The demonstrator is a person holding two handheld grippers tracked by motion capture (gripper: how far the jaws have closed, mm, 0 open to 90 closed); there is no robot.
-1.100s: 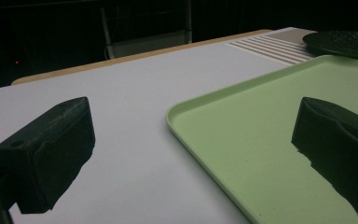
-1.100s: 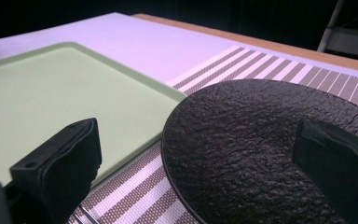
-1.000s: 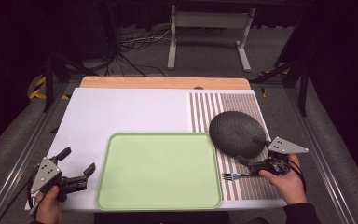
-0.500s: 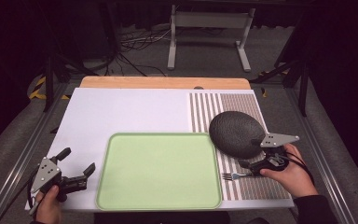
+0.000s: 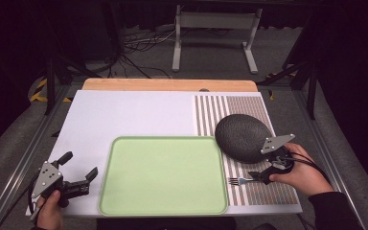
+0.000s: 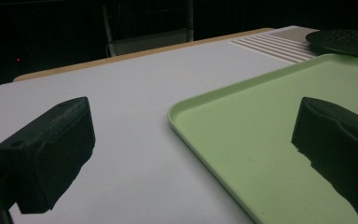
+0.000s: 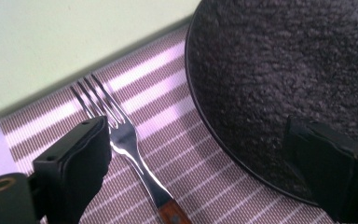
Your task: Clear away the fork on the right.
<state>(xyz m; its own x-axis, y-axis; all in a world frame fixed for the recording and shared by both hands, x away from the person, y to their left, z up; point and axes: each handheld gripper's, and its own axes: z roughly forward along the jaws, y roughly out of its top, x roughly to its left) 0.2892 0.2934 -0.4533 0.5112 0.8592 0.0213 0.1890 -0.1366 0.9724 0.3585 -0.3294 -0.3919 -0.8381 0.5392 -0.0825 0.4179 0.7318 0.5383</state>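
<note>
Dark room around my white table. My right gripper, jaws apart and just closing a little, straddles the wood-handled fork on the striped placemat near the front right corner, beside the black plate and green tray. My left gripper stands open at the front left corner.

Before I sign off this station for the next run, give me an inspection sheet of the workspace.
Surface: white table, striped mat at right.
Job's things: fork flat on the mat, tines toward the green tray; dark plate beside it.
Clutter: nothing seen.
Grippers: right hand-held gripper straddles the fork, jaws just closing, pads not yet pressing; left hand-held gripper open beside the tray.
Cables: loose bundle on floor beyond table.
Surroundings: dark, metal stand.
</note>
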